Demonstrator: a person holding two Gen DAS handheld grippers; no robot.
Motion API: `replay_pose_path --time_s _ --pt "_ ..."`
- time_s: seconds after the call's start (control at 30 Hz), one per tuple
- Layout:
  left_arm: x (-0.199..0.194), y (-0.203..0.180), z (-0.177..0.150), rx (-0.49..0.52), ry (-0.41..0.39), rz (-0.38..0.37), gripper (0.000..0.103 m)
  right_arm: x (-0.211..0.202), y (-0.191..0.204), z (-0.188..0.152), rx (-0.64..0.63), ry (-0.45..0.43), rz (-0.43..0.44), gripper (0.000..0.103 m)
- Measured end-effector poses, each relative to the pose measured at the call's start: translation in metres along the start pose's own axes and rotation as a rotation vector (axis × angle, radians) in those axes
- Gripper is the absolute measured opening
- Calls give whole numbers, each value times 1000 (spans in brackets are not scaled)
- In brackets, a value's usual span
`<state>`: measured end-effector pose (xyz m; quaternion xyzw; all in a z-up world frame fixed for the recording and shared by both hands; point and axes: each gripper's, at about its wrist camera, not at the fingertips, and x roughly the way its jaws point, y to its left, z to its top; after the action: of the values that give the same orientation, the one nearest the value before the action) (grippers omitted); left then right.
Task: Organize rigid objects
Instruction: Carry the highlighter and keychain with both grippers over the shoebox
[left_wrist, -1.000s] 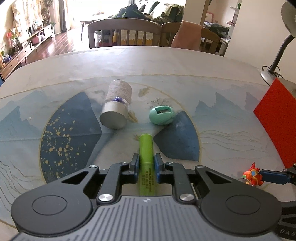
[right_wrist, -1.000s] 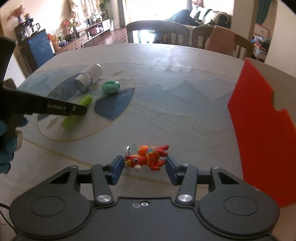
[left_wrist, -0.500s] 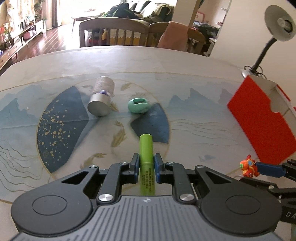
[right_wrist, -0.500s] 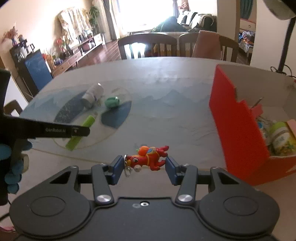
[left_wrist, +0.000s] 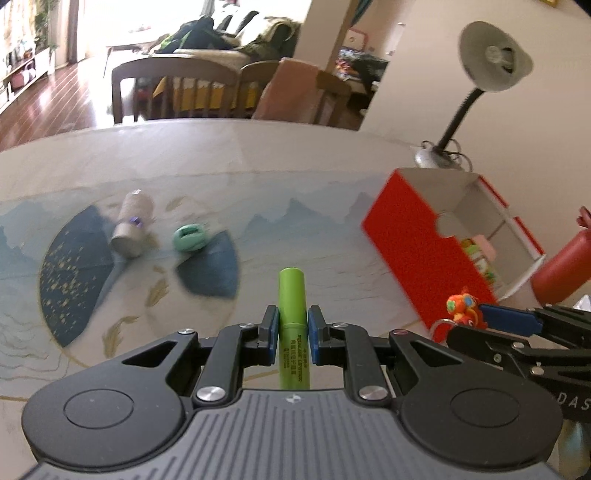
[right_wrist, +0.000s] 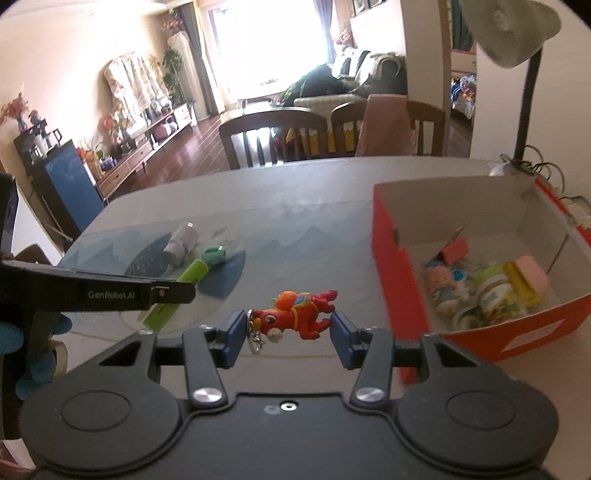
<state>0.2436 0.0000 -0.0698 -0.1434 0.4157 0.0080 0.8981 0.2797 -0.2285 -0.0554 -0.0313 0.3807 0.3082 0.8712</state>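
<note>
My left gripper is shut on a green lip-balm tube and holds it in the air above the table mat. My right gripper is shut on a red toy horse keychain, lifted above the table just left of the red box. The box is open on top and holds several small items. In the left wrist view the box lies to the right, with the toy horse in front of it. A white bottle and a teal sharpener lie on the mat.
A desk lamp stands behind the box. A dark red bottle is at the right edge of the left wrist view. Wooden chairs stand at the table's far side.
Both grippers have risen and moved right toward the red box, each keeping its object. The box's open inside now shows in both views.
</note>
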Motion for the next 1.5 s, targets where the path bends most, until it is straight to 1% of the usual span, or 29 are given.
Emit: replay_pose_path --time_s 0.3,0.5,0.67,0.93,1.13,1.33,1.5 --pt "-6 -53 20 60 -43 -57 16 -26 -39 12 22 -55 -28 48" --pt "2 -93 34 92 -51 -89 16 -36 -75 18 40 -83 -66 48" --pt "13 -125 41 132 -56 -96 16 -41 -105 20 45 -99 -100 48" --pt "43 -172 51 192 -36 -97 16 -40 -147 21 48 -97 -145 48" --pt "70 -200 58 245 -24 -87 16 -30 -176 22 66 -73 -163 48" --pt "103 -218 70 278 2 -62 16 -15 -197 24 57 -48 -182 48" --pt "130 -228 83 289 19 -62 16 1 -211 24 47 -14 -191 48"
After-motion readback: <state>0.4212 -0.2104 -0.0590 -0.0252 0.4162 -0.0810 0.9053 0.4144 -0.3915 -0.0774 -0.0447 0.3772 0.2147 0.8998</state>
